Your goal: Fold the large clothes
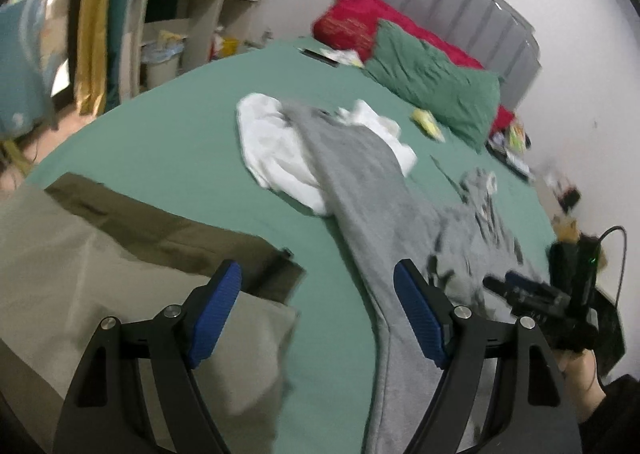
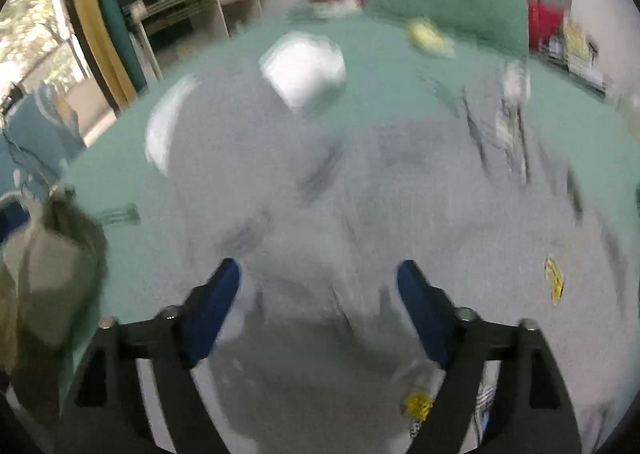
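Bed: a wide bed (image 1: 208, 133) under a green sheet fills both views and carries all the clothes.
Headboard: a grey padded headboard (image 1: 452, 1) stands against a white wall at the far end.
Pillows: a green pillow (image 1: 436, 85) lies over a red one (image 1: 352, 21) just before the headboard.
Room: a pale shelf unit (image 1: 192, 5), a yellow and teal curtain (image 1: 100, 25) and a bright window lie to the left beyond the bed.
Small clutter: a yellow item (image 1: 430, 123) rests on the sheet near the green pillow; more small things sit along the far right edge, too blurred to name.
Grey garment: a large grey garment (image 1: 384, 205) lies spread on the sheet, running from the near edge toward the pillows, partly over a white garment (image 1: 276, 149).
Olive garment: a folded olive and khaki garment (image 1: 120, 254) lies at the near left corner.
Left gripper: the left gripper (image 1: 318, 318) hovers with its jaws wide apart and nothing between them; the olive garment is under its left finger, the grey garment's edge under its right.
Right gripper: the right gripper (image 2: 318, 314) hangs over the middle of the grey garment, jaws apart and not pinching the cloth; this view is heavily blurred.
Right hand: in the left wrist view a hand (image 1: 580, 370) holds the right gripper at the bed's near right edge.
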